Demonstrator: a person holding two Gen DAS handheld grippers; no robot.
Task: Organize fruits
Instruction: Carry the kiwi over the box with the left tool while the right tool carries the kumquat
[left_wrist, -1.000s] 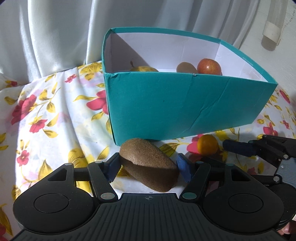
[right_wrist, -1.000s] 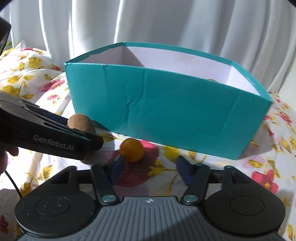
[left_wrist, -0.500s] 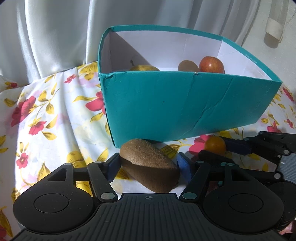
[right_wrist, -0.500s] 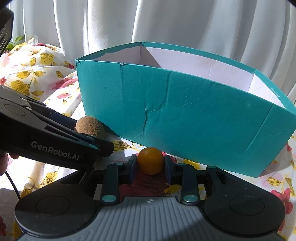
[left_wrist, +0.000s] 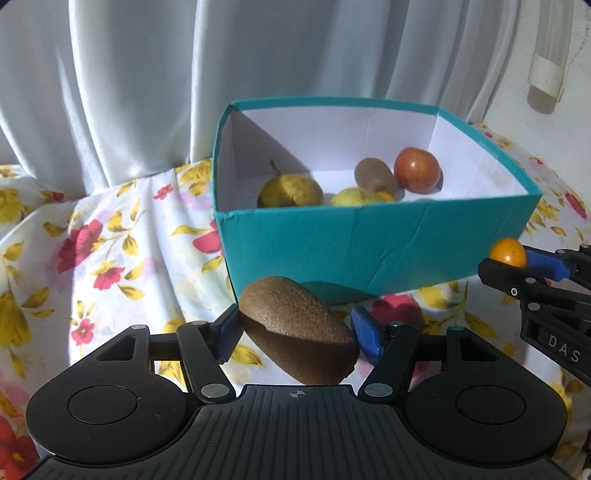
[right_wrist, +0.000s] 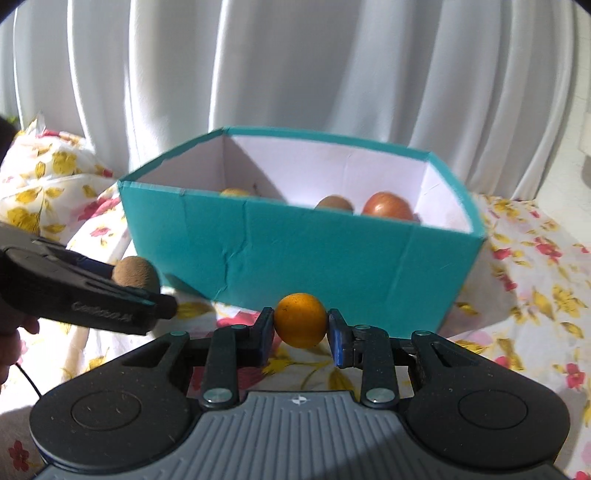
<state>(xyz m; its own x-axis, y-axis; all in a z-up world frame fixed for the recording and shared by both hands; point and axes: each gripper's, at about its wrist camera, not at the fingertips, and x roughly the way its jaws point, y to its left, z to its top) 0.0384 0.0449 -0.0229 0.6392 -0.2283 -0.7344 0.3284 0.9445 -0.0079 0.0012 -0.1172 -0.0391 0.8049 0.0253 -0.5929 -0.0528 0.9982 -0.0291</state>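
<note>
A surface covered by a white cloth (left_wrist: 122, 236) printed with red and yellow flowers. A teal cardboard box (left_wrist: 369, 243), white inside, sits directly on the cloth.

teal box (left_wrist: 369, 254) near wall blocks ahead; open top clear.

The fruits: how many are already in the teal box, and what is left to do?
Done: a red apple, a small kiwi and two yellow fruits lie in the teal box. In hand: the left claw grips a large kiwi; the right claw grips a small orange fruit. Left: drop both into the box.
</note>
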